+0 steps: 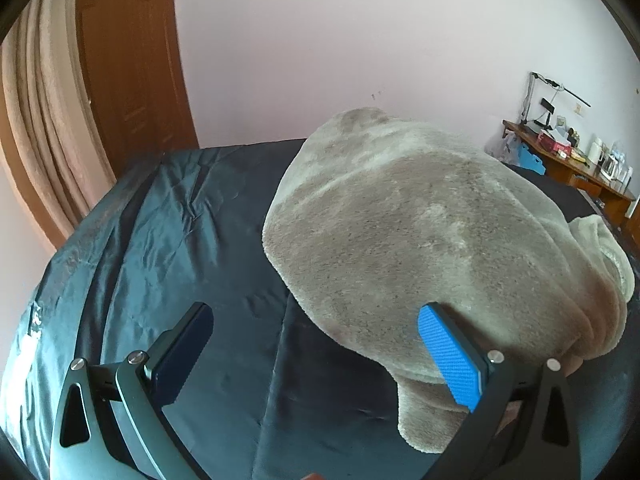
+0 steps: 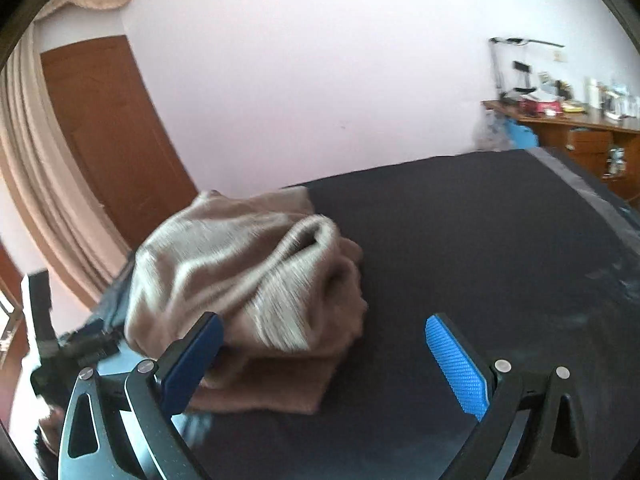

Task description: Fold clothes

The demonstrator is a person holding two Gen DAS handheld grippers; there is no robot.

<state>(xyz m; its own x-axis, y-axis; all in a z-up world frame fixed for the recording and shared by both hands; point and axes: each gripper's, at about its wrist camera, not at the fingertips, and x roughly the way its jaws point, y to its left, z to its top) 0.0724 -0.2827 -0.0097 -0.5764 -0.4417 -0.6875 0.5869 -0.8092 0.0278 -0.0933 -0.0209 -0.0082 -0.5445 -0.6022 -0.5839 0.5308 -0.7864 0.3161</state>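
A beige fleece garment lies bunched in a thick folded heap on the dark bedspread. My left gripper hovers open at its near left edge, the blue right pad over the fleece and nothing between the fingers. In the right wrist view the same garment sits ahead and to the left, a ribbed cuff or collar opening on top. My right gripper is open, its left finger against the heap's near edge, its right pad over bare bedspread.
A brown wooden door and beige curtain stand at the left. A cluttered wooden desk lines the pink wall at the right. The left hand-held gripper's body shows at the lower left of the right wrist view.
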